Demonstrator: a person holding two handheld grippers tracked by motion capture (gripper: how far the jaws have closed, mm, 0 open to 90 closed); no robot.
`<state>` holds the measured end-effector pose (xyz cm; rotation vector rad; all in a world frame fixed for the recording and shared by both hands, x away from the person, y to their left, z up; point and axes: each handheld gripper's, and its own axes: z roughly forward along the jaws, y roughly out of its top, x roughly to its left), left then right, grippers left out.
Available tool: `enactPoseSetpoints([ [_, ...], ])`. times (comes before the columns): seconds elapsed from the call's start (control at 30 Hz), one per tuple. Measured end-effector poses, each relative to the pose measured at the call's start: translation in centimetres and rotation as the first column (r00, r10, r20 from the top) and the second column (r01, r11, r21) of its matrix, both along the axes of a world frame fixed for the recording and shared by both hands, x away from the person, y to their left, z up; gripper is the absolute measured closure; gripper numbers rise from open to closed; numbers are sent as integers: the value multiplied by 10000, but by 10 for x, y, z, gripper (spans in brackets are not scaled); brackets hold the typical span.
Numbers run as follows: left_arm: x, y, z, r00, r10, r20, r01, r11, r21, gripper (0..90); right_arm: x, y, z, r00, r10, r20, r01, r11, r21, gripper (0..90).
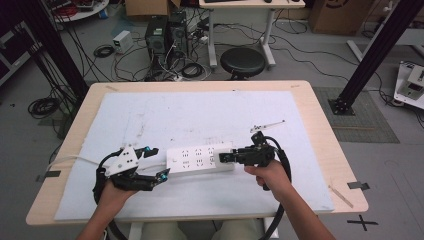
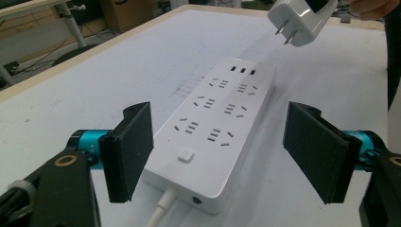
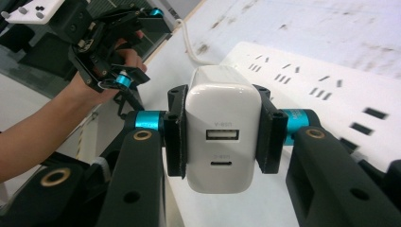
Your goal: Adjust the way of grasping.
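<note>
A white power strip [image 1: 199, 159] lies flat in the middle of the white mat, its cord [image 2: 161, 210] running out toward the left hand. In the left gripper view its sockets and switch [image 2: 187, 156] face up between the two black jaws. My left gripper [image 1: 156, 162] stands open around the strip's cord end, its pads [image 2: 128, 149] apart from the strip. My right gripper [image 3: 220, 130] is shut on a white USB charger plug [image 3: 220, 127], held just above the strip's far end. The plug's two metal prongs [image 2: 283, 34] hang in the air, pointing down at the strip.
The white mat [image 1: 200, 115] covers most of a wooden table [image 1: 320, 125]. A small metal tool [image 1: 267, 125] lies on the mat behind the right hand. Past the table stand a black stool [image 1: 242, 61], computer towers, cables and black frame posts.
</note>
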<state>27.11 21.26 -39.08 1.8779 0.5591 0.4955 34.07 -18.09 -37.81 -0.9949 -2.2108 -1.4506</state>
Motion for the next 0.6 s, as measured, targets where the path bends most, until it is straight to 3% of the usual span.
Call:
enactPoseSetpoints([
  [0.37, -6, 17, 3, 9983, 571, 91, -570, 9982, -167, 252, -1, -22, 5, 9988, -472, 164, 471, 9989, 76, 635],
  [0.6, -10, 19, 2, 9973, 719, 116, -717, 9972, -219, 252, -3, -31, 10, 9969, -590, 520, 601, 9980, -205, 635],
])
